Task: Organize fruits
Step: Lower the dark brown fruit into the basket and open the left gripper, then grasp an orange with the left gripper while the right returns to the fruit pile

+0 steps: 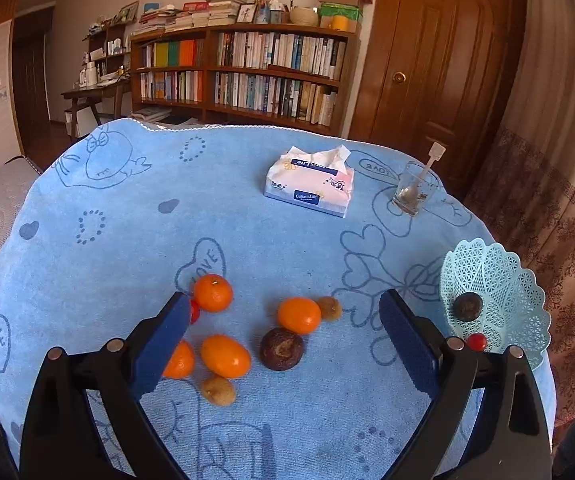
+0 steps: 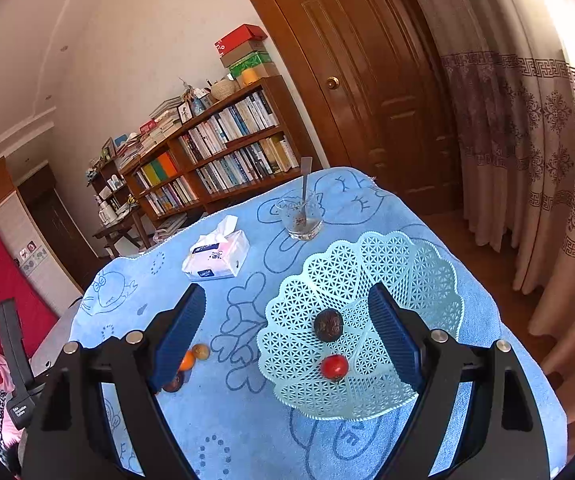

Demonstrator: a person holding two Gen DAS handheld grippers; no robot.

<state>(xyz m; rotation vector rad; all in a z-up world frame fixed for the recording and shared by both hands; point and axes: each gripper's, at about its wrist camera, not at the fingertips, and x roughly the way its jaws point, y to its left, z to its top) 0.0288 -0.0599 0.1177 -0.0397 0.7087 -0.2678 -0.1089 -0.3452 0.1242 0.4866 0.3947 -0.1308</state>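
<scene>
Several oranges (image 1: 225, 355) lie on the blue towel, with a dark brown fruit (image 1: 281, 349) and two small tan fruits (image 1: 218, 390) among them. My left gripper (image 1: 285, 338) hovers open above this cluster, nothing between its blue pads (image 1: 405, 344). At the right stands a pale blue lattice basket (image 1: 503, 280) (image 2: 419, 268) holding a dark round fruit (image 2: 328, 324) and a small red fruit (image 2: 334, 366). My right gripper (image 2: 287, 332) hangs open over the basket's left half, empty. An orange (image 2: 187, 361) and a tan fruit (image 2: 201, 351) peek past its left finger.
A tissue pack (image 1: 310, 184) (image 2: 215, 258) and a glass with a spoon (image 1: 411, 190) (image 2: 301, 216) stand at the far side of the towel-covered table (image 1: 127, 200). Bookshelves, a wooden door and curtains lie beyond. The other handle (image 2: 13, 356) shows at left.
</scene>
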